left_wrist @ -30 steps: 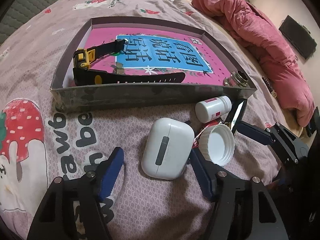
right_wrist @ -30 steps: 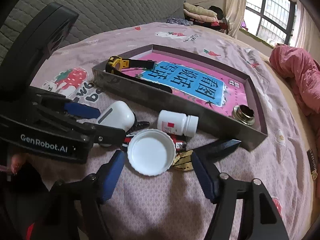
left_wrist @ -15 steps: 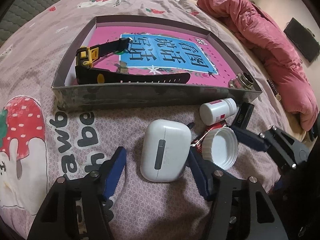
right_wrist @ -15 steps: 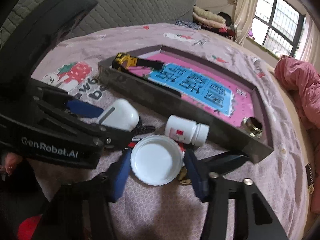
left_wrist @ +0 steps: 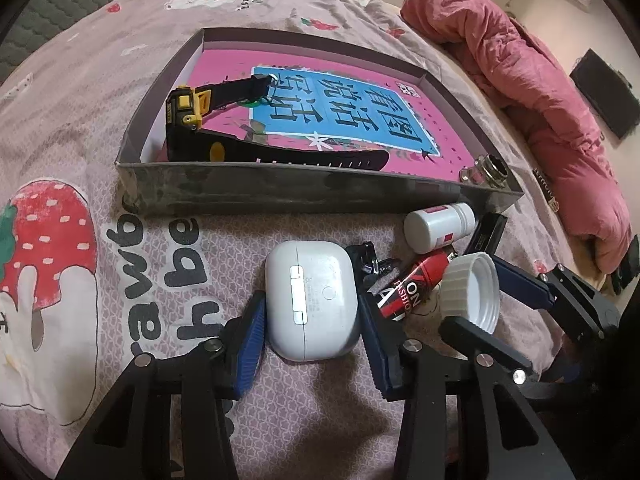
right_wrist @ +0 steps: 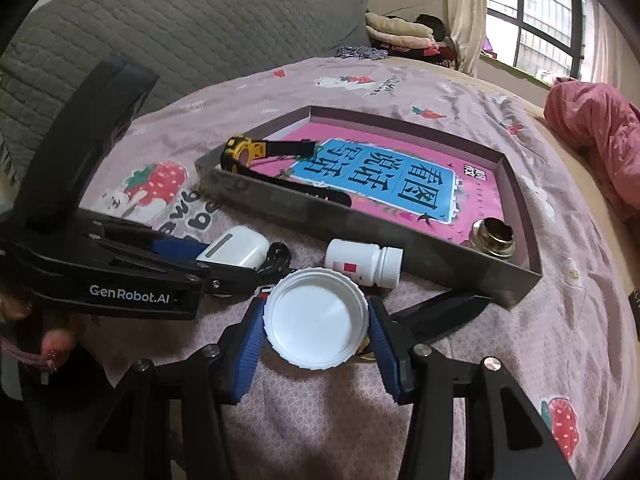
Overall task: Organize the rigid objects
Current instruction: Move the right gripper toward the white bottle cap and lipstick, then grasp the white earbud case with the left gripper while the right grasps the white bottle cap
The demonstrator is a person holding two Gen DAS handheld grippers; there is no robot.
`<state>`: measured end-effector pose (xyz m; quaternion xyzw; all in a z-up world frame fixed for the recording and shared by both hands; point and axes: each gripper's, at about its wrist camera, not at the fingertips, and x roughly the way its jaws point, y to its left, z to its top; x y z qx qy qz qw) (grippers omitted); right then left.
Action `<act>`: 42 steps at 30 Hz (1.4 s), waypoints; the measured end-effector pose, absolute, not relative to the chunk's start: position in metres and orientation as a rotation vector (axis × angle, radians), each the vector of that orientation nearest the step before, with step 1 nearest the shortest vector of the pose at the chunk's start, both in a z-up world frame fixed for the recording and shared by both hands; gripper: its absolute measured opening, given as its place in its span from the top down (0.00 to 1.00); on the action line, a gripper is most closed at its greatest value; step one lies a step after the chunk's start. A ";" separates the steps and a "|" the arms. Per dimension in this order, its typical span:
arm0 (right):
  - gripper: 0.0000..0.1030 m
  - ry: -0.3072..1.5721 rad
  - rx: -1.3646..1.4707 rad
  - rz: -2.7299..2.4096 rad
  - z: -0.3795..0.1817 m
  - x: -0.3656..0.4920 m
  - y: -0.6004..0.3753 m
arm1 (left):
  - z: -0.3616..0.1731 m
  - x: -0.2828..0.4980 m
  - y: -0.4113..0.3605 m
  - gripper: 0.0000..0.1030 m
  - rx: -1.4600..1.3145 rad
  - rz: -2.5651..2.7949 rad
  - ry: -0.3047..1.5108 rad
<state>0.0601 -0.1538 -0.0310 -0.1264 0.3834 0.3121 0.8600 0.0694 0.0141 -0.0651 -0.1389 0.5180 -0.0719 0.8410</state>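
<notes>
Down on the bed [left_wrist: 100,92], the left tool [left_wrist: 310,334] straddles the white earbud case [left_wrist: 310,300]; its jaws are closing, both blue pads right at the case's sides, and it appears to be gripped. The right tool [right_wrist: 316,330] is clamped on the white jar lid [right_wrist: 316,318], pads pressed to its rim. A small white pill bottle [right_wrist: 364,262] lies on its side just behind the lid, near the tray's front wall [right_wrist: 360,236]. Inside the tray sit a yellow-and-black watch [left_wrist: 200,114] at the left and a metal fitting [left_wrist: 494,170] in the right corner.
</notes>
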 end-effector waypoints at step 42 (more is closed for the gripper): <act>0.51 0.751 -0.112 0.589 0.006 0.063 -0.172 | -0.022 0.057 0.010 0.56 -0.199 -0.051 1.034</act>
